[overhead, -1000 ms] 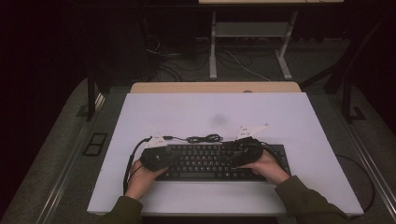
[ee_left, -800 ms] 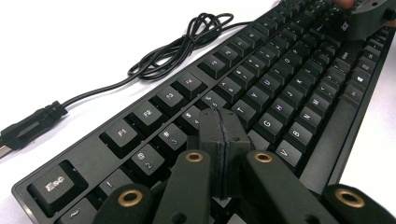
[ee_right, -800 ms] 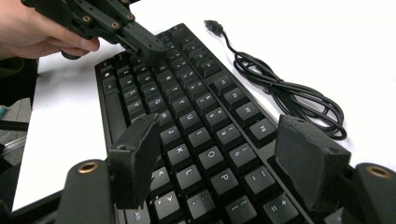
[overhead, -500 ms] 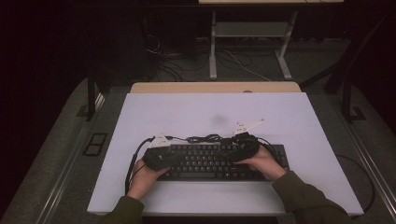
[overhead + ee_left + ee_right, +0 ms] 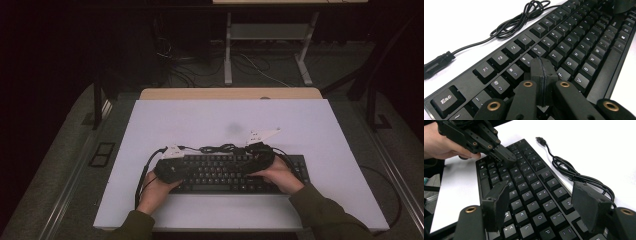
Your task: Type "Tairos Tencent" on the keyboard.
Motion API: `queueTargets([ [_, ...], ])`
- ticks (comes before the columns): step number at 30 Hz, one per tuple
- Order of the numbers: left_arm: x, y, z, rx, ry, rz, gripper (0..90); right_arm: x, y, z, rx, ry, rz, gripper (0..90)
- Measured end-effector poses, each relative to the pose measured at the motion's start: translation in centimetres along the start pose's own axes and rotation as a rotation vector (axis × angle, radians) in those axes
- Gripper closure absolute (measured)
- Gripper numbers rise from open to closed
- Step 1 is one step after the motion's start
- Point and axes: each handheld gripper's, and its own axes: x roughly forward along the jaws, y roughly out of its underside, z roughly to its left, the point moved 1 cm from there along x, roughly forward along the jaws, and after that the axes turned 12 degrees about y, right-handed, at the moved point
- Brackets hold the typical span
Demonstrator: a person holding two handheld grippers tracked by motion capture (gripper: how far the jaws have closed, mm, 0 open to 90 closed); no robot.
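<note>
The left gripper (image 5: 543, 75), jaws pressed together, hovers over the keyboard (image 5: 564, 50) just below (near the E and R keys). The right gripper (image 5: 544, 205), jaws spread, hangs above the keyboard's other half, whose long axis runs between them.

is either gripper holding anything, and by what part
Nothing is held. The left gripper is shut with its tip down among the keys of the keyboard; the right gripper is open above it.

I see a keyboard (image 5: 564, 50) of matt black plastic, its keycaps smooth with a faint sheen. Its cable (image 5: 511, 25) looks like glossy black rubber. My left gripper (image 5: 541, 75) has rough, layered matt plastic fingers (image 5: 536, 72) with brass-coloured rivets. The surface (image 5: 200, 120) is smooth, matt white.
</note>
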Motion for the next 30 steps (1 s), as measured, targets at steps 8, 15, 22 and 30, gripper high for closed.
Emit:
queueTargets([
  [8, -0.20, -0.06, -0.03, 0.004, -0.001, -0.002, 89.1, -0.07, 0.07, -0.16, -0.002, 0.003, -0.008, 30.4],
  [15, -0.52, -0.13, -0.10, 0.004, 0.002, -0.020, 82.3, -0.02, 0.08, -0.12, -0.001, 0.007, -0.008, 32.8],
  [22, -0.78, -0.15, -0.18, 0.002, -0.010, -0.033, 72.9, -0.03, 0.07, 0.19, -0.012, 0.004, -0.006, 44.6],
  [30, -0.99, -0.04, -0.21, -0.009, -0.020, -0.042, 56.6, -0.04, 0.07, 0.58, -0.025, -0.018, -0.002, 64.1],
])
